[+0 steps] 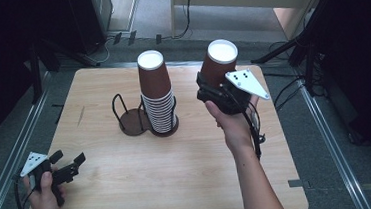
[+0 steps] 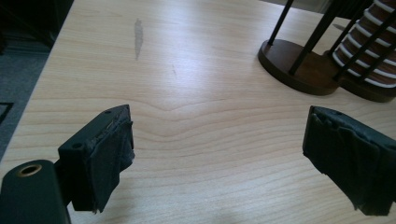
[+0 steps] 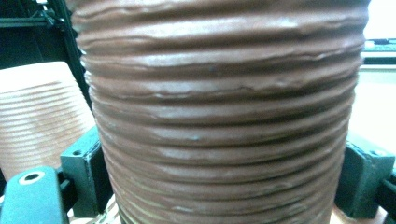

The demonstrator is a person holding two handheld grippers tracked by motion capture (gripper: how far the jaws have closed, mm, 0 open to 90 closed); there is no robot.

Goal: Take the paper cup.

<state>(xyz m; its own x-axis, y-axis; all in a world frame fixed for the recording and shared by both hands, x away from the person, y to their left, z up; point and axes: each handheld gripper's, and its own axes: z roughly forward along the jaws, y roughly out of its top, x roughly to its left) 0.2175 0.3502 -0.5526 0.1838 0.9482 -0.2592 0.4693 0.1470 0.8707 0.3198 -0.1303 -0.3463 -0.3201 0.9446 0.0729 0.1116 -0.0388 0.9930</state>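
One brown cup | right tongs clamped | wooden table | grey floor

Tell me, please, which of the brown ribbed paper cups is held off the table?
The single upside-down brown ribbed paper cup clamped in the right gripper, held in the air; the other cups sit stacked in the dark wire holder.
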